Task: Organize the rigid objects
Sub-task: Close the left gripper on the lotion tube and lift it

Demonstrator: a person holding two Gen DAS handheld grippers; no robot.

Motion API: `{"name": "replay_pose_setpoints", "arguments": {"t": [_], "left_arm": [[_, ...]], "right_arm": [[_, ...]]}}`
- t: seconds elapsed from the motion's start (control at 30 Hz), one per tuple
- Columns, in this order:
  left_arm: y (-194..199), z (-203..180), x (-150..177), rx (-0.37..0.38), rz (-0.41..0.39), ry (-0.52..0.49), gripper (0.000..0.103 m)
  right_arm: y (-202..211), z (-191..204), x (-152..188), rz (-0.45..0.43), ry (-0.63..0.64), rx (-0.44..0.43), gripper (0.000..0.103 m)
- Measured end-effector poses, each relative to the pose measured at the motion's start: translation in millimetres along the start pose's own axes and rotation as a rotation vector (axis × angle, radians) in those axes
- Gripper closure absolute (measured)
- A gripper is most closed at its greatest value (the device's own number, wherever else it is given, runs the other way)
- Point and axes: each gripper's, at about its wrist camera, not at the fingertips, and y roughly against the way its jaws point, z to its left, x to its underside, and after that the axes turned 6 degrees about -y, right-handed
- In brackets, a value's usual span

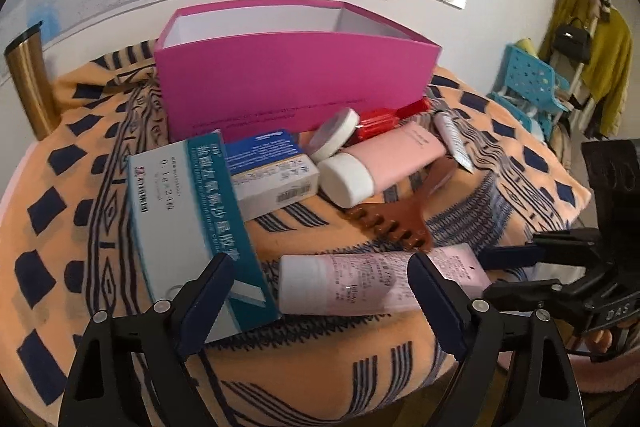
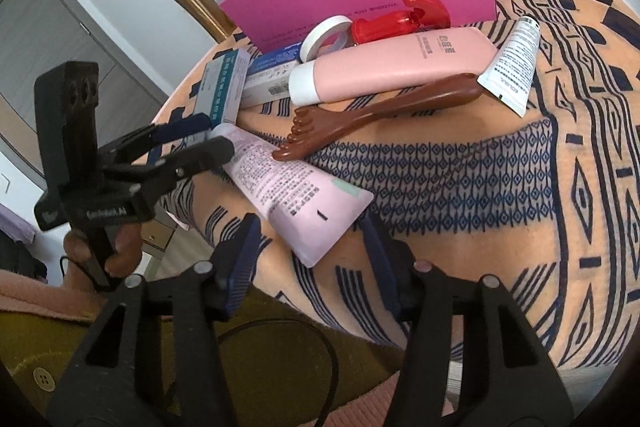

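Bright, even daylight; soft shadows; strong fisheye edge distortion

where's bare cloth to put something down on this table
Free: the wide patterned cloth right of the brown comb and pale pink tube, below the white tube. Also the cloth's left edge beside the teal box. Crowded: everything in front of the pink box, where boxes, bottle and comb touch or overlap.

Tubes (image 1: 384,283), cartons (image 1: 192,223) and a back scratcher (image 1: 394,223) lie before the open box (image 1: 296,83)
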Motion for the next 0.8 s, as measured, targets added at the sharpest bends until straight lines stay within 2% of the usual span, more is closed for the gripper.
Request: {"name": "replay_pose_setpoints", "arguments": {"t": [0.13,0.2,0.43,0.53,0.8], "left_arm": [[-0.2,-2.0,0.1,0.071,0.007,-0.003,0.032],[-6.6,-0.3,1.8,0.091,0.043,0.009,0.041],[-5.5,-0.5,6.9,0.101,0.074,0.028,0.041],[-6.3,-6.3,7.5,0.103,0.088,0.026,0.041],[-1.0,-15.7,8.4,0.164,0.111,0.038,0.041]], "right_arm": [[0.1,3.1,2.3,0.000,0.014,0.014,0.047],[-0.8,4.4,2.5,0.001,0.017,0.015,0.047],[-1.7,1.9,1.6,-0.007,0.006,-0.001,0.047],[1.4,0.9,1.2,-0.019,0.011,0.017,0.047],[22.5,-1.8,-4.1,-0.073,0.025,0.051,0.047]]}}
